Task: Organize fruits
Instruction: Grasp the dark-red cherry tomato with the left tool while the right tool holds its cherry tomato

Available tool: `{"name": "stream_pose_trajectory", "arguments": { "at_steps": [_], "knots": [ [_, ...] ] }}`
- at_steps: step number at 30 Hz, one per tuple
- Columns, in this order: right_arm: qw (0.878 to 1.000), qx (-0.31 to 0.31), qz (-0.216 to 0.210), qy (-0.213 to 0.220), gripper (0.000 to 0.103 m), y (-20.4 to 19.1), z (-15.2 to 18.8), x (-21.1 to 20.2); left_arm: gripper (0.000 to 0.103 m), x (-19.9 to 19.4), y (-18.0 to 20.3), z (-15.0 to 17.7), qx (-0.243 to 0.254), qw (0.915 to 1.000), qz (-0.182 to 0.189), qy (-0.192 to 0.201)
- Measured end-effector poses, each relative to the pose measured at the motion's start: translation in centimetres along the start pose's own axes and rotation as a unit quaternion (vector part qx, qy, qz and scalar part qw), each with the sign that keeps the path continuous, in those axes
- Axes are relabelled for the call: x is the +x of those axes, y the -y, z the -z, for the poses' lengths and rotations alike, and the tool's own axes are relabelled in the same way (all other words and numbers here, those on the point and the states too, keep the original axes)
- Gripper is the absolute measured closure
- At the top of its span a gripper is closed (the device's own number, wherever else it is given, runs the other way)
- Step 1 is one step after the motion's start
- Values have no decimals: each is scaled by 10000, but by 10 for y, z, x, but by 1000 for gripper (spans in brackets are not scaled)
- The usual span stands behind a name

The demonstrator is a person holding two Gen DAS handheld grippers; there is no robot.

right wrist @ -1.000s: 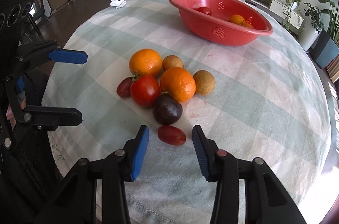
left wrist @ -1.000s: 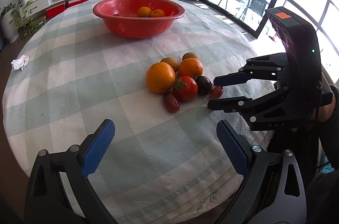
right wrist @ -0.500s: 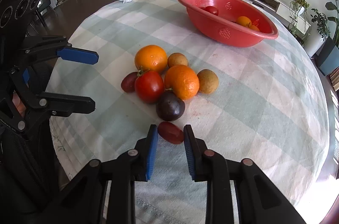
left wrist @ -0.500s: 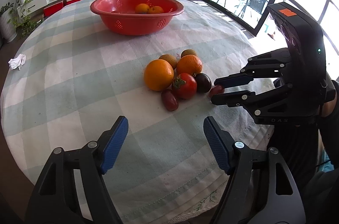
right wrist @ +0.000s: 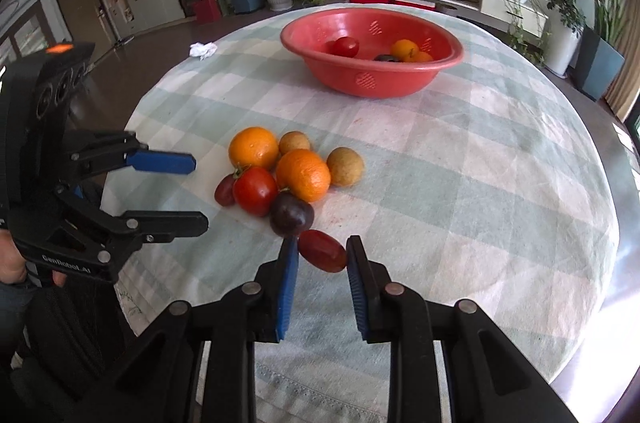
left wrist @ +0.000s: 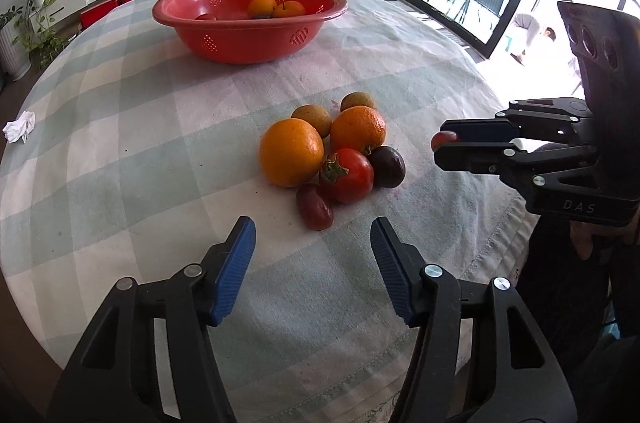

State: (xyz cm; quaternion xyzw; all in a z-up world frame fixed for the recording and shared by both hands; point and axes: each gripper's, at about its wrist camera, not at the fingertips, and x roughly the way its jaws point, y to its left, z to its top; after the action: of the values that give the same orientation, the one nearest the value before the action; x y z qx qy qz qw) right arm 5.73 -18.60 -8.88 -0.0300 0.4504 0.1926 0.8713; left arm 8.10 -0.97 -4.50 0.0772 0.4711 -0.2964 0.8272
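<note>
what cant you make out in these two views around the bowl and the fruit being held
- Bowl: in the left wrist view its near wall hides the floor; only the tops of fruit show, so no count.
- Small red fruit in the right gripper: in the left wrist view only its tip shows past the fingers.
- Left gripper, closing on nothing: which fruit it is going for cannot be told.

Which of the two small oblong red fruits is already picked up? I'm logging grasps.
The small oblong red fruit clamped in the right gripper, off the cloth. The other one lies beside the tomato, ungripped.
</note>
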Motion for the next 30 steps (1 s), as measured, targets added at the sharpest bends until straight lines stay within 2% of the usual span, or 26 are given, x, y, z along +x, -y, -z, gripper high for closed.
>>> {"name": "stream_pose_trajectory", "arguments": {
  "at_steps": [2, 14, 16, 17, 20, 21, 30],
  "knots": [
    [9999, 88, -3, 101, 76, 3, 0, -3, 61, 6, 1, -2, -23, 10000, -32, -67],
    [9991, 233, -142, 323, 76, 8, 1, -9, 63, 19, 4, -12, 58, 9995, -258, -191],
    [9989, 268, -153, 359, 76, 9, 1, -10, 70, 19, 5, -12, 74, 9995, -248, -191],
    [9987, 288, -157, 378, 76, 10, 1, -11, 77, 20, 5, -12, 64, 9994, -264, -191],
    [9985, 316, -166, 415, 76, 10, 1, -12, 78, 20, 6, -12, 100, 9993, -296, -206],
    [9985, 314, -167, 425, 76, 10, 1, -13, 84, 20, 6, -12, 119, 9993, -283, -212],
    [9982, 330, -165, 478, 76, 10, 2, -15, 85, 19, 8, -12, 151, 9992, -316, -216]
  ]
}}
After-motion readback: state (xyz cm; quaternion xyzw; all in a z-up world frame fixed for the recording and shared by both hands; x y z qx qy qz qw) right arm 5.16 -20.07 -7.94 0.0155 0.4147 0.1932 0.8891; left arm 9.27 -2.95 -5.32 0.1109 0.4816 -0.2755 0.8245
